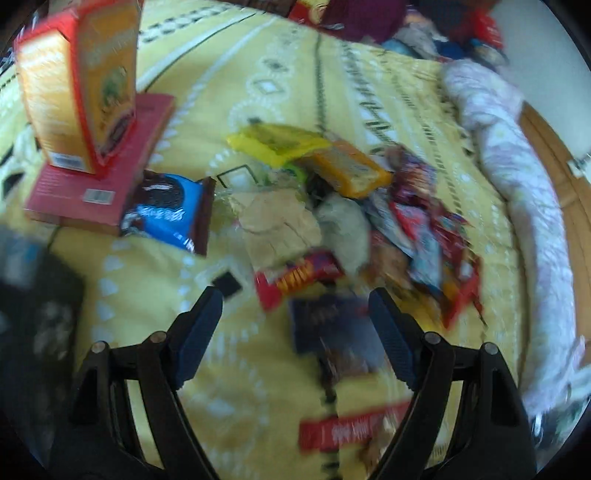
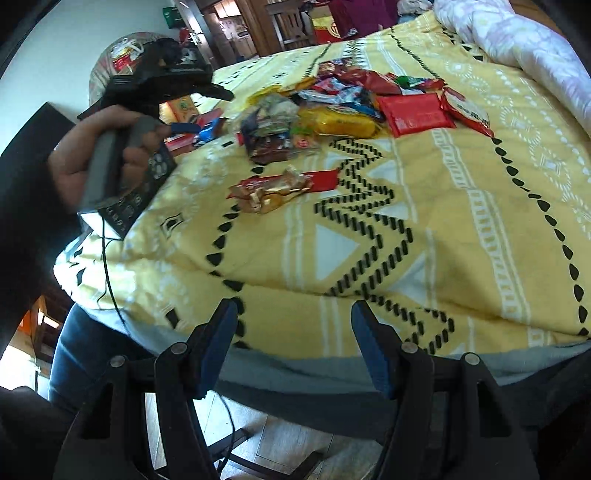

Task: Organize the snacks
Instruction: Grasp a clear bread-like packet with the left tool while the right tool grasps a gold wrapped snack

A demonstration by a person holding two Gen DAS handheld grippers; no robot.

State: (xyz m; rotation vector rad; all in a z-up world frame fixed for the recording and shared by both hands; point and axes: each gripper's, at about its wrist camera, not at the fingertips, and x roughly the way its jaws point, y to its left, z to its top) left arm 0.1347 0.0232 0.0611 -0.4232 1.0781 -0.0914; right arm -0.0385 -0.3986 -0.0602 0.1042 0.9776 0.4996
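Observation:
A pile of snack packets (image 1: 351,206) lies on a yellow patterned bedspread (image 1: 258,74). An orange-red box (image 1: 85,85) stands on a flat red box (image 1: 99,177), with a blue cookie pack (image 1: 170,214) beside them. My left gripper (image 1: 295,295) is open and empty above a red packet (image 1: 295,277) and a dark blue packet (image 1: 332,328). In the right wrist view the pile (image 2: 351,96) is far off, with a gold-red wrapper (image 2: 280,186) apart from it. My right gripper (image 2: 293,310) is open and empty at the bed's near edge. The left gripper (image 2: 218,92) shows held in a hand.
A rolled white-lilac duvet (image 1: 517,177) runs along the right side of the bed. A dark remote-like object (image 2: 140,192) lies at the bed's left corner with a cable (image 2: 107,266) hanging down. A red wrapper (image 1: 351,428) lies near me. Wooden furniture (image 2: 258,26) stands beyond the bed.

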